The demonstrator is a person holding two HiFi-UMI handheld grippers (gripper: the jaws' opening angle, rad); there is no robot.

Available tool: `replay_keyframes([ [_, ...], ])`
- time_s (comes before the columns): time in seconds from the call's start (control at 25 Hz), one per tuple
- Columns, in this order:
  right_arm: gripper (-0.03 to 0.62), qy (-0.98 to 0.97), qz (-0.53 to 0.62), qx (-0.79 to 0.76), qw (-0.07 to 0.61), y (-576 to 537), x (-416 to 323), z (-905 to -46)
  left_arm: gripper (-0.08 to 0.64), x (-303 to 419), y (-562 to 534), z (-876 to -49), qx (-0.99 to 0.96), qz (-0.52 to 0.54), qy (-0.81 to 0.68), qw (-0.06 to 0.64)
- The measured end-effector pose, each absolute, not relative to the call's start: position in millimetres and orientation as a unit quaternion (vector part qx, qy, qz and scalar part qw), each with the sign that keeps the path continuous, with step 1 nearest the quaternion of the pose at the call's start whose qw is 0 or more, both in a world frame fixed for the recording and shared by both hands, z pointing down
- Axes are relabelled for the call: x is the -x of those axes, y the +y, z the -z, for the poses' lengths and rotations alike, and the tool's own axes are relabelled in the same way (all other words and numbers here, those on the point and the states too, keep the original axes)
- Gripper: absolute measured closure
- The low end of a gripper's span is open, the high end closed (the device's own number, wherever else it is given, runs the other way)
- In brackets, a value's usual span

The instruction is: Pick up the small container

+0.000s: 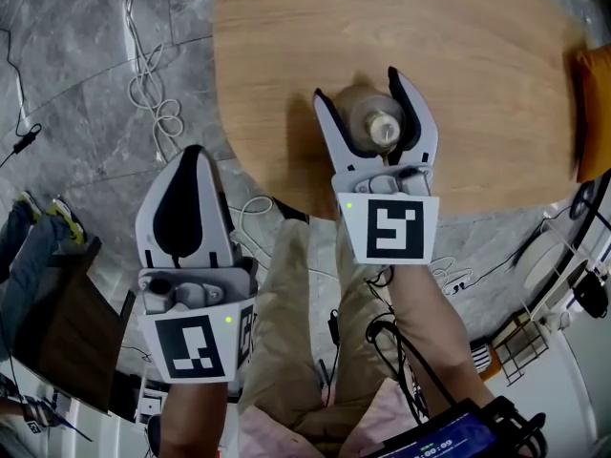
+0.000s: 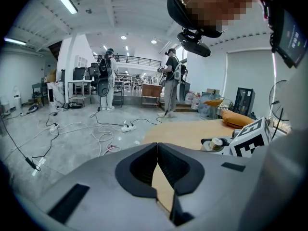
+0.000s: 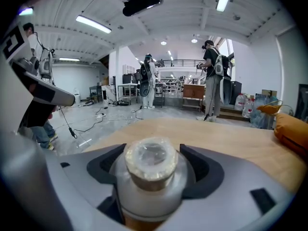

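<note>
- Head view: the right gripper [image 1: 358, 86] sits in the centre of the frame over the round wooden table [image 1: 477, 74]; its 2 jaws are spread wide around the small container [image 1: 380, 127], 1 on each side of the clear body; the container stands near the table's lower edge, its pale cap facing up.
- The left gripper [image 1: 194, 153] is at the lower left, off the table and above the grey floor; its jaws are together and hold nothing.
- An orange cushion [image 1: 594, 113] lies at the table's right edge; white cables [image 1: 153, 84] loop on the floor at the upper left.
- Left gripper view: the 2 dark jaw tips meet in the lower centre with nothing between them; the table and the small container [image 2: 217, 143] show at the centre right; 2 people [image 2: 169, 81] stand in the background.
- Right gripper view: the small container [image 3: 151, 177] fills the lower centre; the dark pads [image 3: 103, 165] press its body on both sides; its cap, wrapped in clear film, rises above the jaws.
</note>
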State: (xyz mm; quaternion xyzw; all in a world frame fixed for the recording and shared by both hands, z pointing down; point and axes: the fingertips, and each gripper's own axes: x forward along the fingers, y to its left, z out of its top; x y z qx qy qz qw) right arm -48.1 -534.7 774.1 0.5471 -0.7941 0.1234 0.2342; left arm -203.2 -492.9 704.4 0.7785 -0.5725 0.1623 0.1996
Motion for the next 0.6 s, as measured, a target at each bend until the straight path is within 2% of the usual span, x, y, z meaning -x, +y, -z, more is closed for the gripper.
replay_keyframes([
  [0.6, 0.252, -0.796, -0.128, -0.548, 0.223, -532.3, 43.3, -770.9, 0.546, 202.2, -491.5, -699.1, -0.777, -0.162, -0.576, 0.196],
])
